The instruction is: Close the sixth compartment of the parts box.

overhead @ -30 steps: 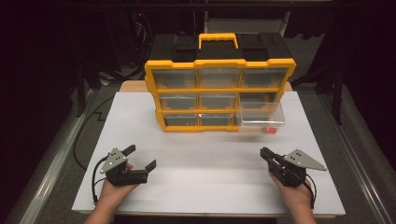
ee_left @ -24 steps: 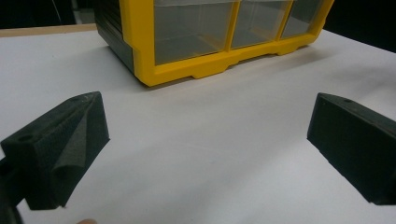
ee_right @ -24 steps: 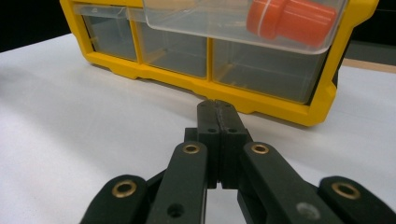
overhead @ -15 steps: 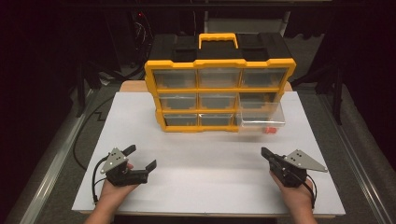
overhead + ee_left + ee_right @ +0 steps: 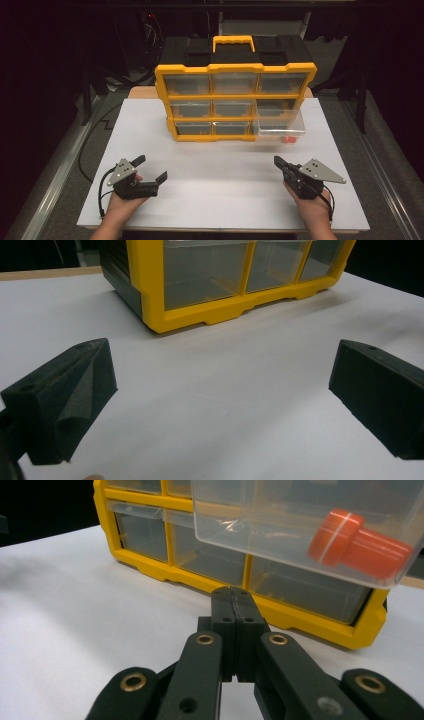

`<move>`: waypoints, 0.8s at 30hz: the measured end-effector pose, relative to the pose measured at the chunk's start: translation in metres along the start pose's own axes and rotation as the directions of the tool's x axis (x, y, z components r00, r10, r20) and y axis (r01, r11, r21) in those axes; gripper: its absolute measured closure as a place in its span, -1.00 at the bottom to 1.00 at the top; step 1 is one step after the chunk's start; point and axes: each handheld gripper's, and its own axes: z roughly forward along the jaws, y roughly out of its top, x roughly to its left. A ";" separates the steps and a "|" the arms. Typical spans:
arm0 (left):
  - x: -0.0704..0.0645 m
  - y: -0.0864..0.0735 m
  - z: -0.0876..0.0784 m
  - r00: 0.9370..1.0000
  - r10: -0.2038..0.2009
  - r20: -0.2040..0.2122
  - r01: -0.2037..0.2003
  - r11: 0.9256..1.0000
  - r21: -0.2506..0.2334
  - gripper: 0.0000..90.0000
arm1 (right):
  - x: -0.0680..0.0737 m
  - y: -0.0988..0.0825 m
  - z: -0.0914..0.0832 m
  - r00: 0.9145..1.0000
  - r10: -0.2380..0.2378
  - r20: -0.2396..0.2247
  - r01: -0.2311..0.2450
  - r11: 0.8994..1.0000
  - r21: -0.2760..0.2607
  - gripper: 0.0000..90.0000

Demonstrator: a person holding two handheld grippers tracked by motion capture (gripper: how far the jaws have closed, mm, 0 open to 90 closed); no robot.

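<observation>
Two grippers low over white tabletop (image 5: 220, 195), empty. Right gripper (image 5: 278, 161) jaws just closing, now pressed together on nothing; left gripper (image 5: 150, 167) jaws spread wide. Clear plastic drawer (image 5: 280, 129) pulled out of yellow-framed organizer (image 5: 235, 97), red stepped plug (image 5: 357, 542) inside. Likely next: push drawer shut.

So there's this yellow drawer organizer (image 5: 235, 100) standing upright near the back of the white table, black on top with a yellow carry handle. Nine clear drawers in a three-by-three grid, and all look pushed in except one: the clear drawer (image 5: 279, 128) on the right side of the cabinet is pulled out toward the front (middle or bottom row, hard to tell). Inside it lies an orange-red cap-like piece (image 5: 357, 542), tipped on its side against the drawer's front wall.
</observation>
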 end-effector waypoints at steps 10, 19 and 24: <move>0.000 0.000 0.000 1.000 0.000 -0.001 0.000 1.000 -0.001 -0.99 | 0.004 0.007 0.000 1.000 -0.006 -0.007 0.006 0.999 -0.046 1.00; 0.000 0.000 -0.001 1.000 0.001 0.004 -0.001 1.000 -0.006 -0.99 | 0.007 0.019 -0.005 1.000 -0.012 0.024 0.015 0.994 -0.105 1.00; 0.000 0.000 0.000 1.000 0.000 0.004 0.000 1.000 -0.003 -0.99 | 0.006 0.027 -0.004 0.999 -0.012 0.037 0.016 0.993 -0.119 1.00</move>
